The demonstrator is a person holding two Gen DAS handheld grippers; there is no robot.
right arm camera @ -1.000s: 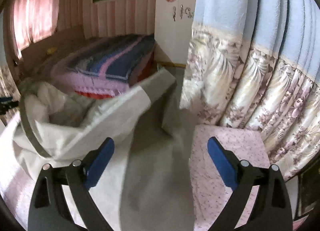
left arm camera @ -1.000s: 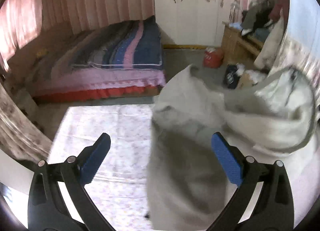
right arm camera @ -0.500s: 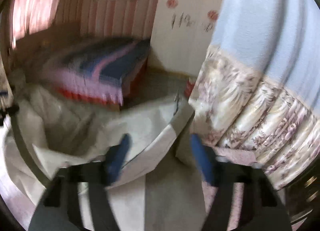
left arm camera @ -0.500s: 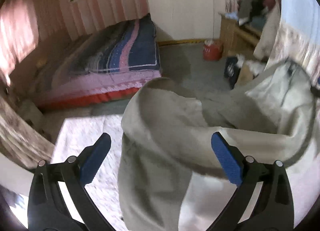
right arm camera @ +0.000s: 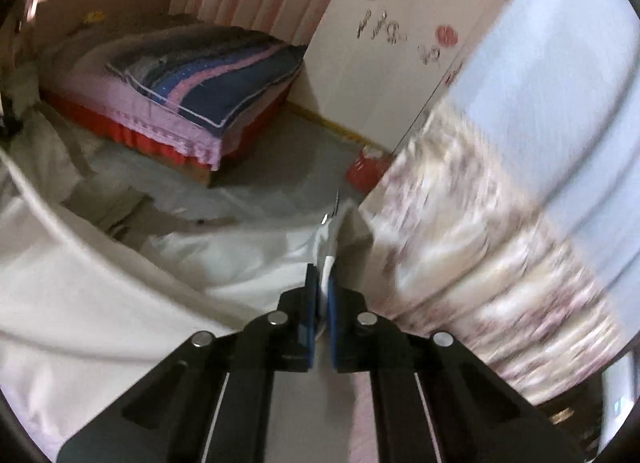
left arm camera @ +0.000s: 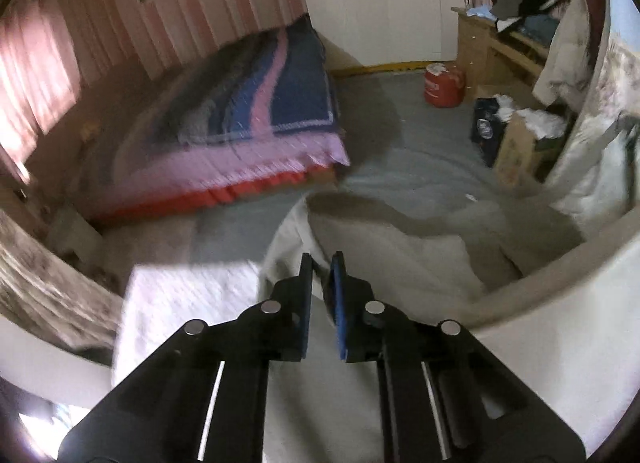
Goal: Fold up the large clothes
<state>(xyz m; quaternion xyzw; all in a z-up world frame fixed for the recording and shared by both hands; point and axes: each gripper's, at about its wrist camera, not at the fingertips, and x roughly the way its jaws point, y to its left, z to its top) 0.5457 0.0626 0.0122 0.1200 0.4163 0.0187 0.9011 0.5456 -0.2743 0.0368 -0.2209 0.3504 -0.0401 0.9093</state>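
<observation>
A large off-white garment (left arm camera: 420, 259) lies bunched on a table covered with a pink flowered cloth (left arm camera: 180, 303). My left gripper (left arm camera: 321, 263) is shut on the garment's left edge. The same garment (right arm camera: 120, 283) fills the left of the right wrist view. My right gripper (right arm camera: 323, 275) is shut on its edge near a zipper (right arm camera: 334, 207). The fabric hangs slack between both grippers.
A bed (left arm camera: 240, 115) with a striped blue and pink blanket stands behind the table. A flowered curtain (right arm camera: 500, 223) hangs close on the right. A red canister (left arm camera: 442, 87), boxes and a cluttered wooden desk (left arm camera: 500, 35) stand at the back right.
Both grippers were open a second ago and have closed on the garment's edges. The garment has shifted and now stretches between them.
</observation>
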